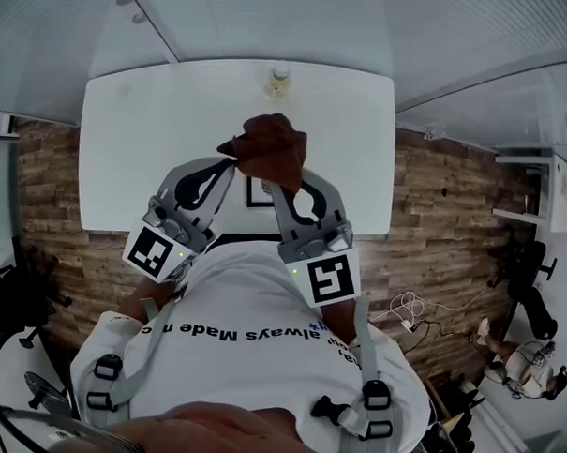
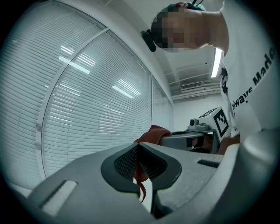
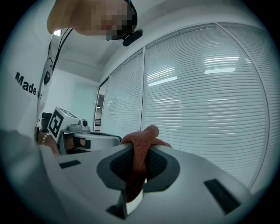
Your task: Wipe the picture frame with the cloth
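Observation:
A dark red cloth (image 1: 267,148) is bunched up and held in the air above the white table (image 1: 140,152), between both grippers. My left gripper (image 1: 230,165) is shut on a corner of it, and a thin red strip (image 2: 140,177) hangs between the closed pads. My right gripper (image 1: 283,181) is shut on a thicker fold of the cloth (image 3: 139,162). Below the cloth, part of the dark picture frame (image 1: 259,192) lies flat on the table, mostly hidden by the grippers. Both gripper views point up at window blinds, so neither shows the frame.
A small bottle (image 1: 278,77) stands at the table's far edge. Wood-pattern floor (image 1: 433,214) surrounds the table. Office chairs (image 1: 525,276) and cables (image 1: 414,309) are at the right, and another chair (image 1: 15,298) is at the left.

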### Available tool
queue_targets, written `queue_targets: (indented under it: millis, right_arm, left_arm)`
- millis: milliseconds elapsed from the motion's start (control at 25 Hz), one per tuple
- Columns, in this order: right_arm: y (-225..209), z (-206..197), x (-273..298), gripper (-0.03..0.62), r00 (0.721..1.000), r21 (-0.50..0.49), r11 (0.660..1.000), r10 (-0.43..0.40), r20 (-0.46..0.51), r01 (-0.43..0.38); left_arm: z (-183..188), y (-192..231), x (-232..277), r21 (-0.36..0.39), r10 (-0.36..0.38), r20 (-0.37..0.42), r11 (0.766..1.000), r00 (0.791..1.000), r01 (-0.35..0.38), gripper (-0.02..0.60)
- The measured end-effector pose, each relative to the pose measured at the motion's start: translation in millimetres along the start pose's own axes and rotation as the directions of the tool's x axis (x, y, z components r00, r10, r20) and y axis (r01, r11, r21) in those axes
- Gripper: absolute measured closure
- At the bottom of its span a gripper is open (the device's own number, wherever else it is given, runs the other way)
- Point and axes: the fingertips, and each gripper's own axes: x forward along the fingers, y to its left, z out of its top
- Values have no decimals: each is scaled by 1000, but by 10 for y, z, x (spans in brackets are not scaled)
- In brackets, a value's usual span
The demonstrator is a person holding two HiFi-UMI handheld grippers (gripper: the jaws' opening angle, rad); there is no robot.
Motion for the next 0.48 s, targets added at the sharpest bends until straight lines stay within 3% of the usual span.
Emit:
queue_targets:
  millis: [480]
  right_arm:
    - [-329,-128,-51,579,1000,17,999,29,-2,-29]
  left_arm:
    - [-70,-48,278,-24,49,-3,998,999,-49,578]
